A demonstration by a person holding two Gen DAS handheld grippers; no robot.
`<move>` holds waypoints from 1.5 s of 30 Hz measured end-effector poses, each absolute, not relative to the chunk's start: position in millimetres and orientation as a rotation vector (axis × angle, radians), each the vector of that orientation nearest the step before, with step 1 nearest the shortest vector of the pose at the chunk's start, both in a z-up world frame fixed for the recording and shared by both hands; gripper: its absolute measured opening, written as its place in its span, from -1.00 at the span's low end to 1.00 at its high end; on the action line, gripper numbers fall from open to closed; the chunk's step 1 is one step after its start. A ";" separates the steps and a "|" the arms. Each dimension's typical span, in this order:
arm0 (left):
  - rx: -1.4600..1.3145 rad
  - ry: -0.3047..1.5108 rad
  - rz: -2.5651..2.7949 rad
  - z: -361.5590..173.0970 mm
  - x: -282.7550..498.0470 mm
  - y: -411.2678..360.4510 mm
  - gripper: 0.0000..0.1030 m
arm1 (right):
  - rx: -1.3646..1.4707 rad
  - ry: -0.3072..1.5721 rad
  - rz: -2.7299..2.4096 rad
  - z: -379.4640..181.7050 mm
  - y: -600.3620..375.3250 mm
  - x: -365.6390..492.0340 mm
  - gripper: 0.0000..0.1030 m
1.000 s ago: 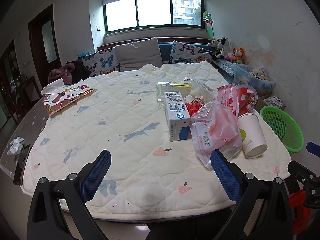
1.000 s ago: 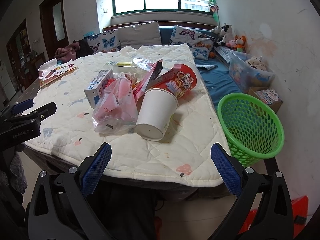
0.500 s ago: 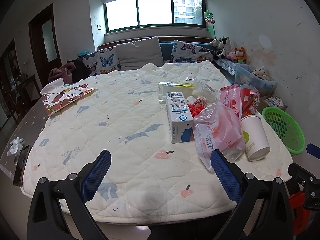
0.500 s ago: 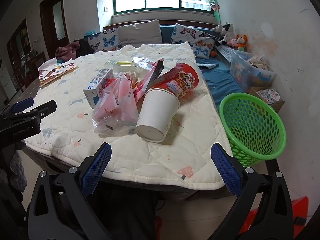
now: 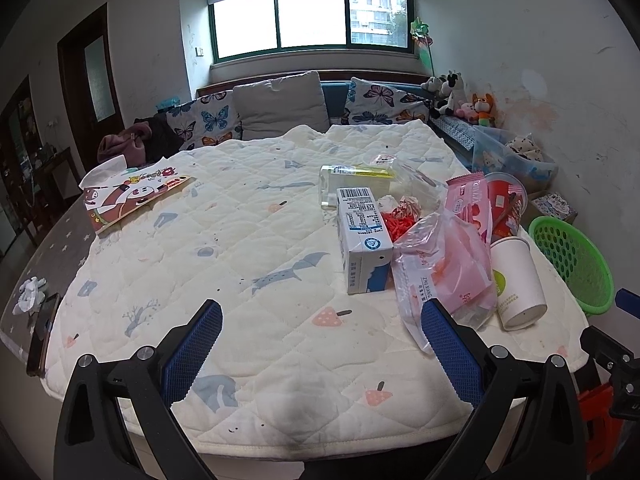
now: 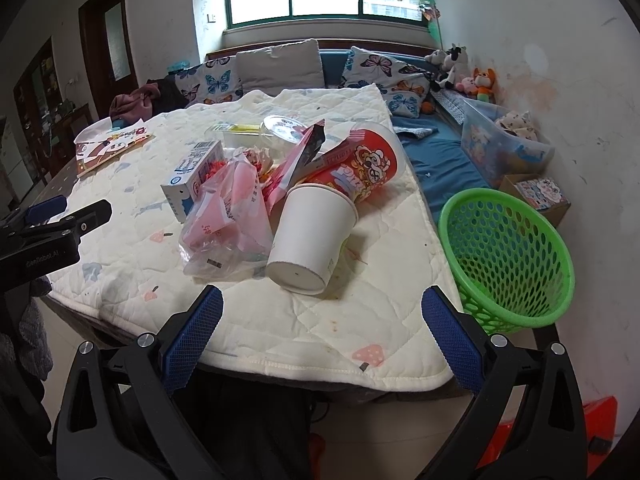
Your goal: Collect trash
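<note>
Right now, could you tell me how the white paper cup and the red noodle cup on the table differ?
The white paper cup is plain white with a small green mark; the red noodle cup is red with cartoon print. The paper cup lies nearer the table's front edge, its closed base facing the right camera; the noodle cup lies behind it, and looks wider. Both lie tipped on their sides in the trash pile, close to the green basket.

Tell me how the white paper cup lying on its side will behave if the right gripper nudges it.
The white paper cup lies on its side, so it would probably roll, curving since it tapers. It looks light and thin-walled, likely to crush under hard squeezing. Its rim rests against the red noodle cup, which may shift too.
</note>
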State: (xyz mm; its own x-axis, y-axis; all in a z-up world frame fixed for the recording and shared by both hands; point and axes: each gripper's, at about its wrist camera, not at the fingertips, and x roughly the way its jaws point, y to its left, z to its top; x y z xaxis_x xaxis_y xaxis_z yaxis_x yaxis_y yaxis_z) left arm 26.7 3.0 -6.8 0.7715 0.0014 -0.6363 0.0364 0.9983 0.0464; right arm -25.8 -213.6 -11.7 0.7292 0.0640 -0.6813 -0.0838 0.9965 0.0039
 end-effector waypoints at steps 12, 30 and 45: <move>0.061 0.712 -0.018 -7.4 43.5 1.3 0.88 | -0.026 0.756 0.094 -10.9 -215.8 -10.4 0.91; 0.065 0.747 -0.006 -12.0 76.4 3.7 0.88 | 0.095 0.779 0.165 -3.4 -238.4 42.1 0.81; 0.051 0.782 -0.009 -25.2 92.0 15.8 0.88 | 0.251 0.877 0.250 -15.4 -231.2 128.6 0.25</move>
State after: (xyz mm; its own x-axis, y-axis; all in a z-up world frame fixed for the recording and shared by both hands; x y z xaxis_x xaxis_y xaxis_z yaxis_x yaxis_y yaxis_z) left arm 92.0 15.8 -25.2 0.7094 0.0104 -0.7047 0.0272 0.9987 0.0422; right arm 128.6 -231.2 -15.4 0.6142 0.3165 -0.7228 -0.1120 0.9417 0.3172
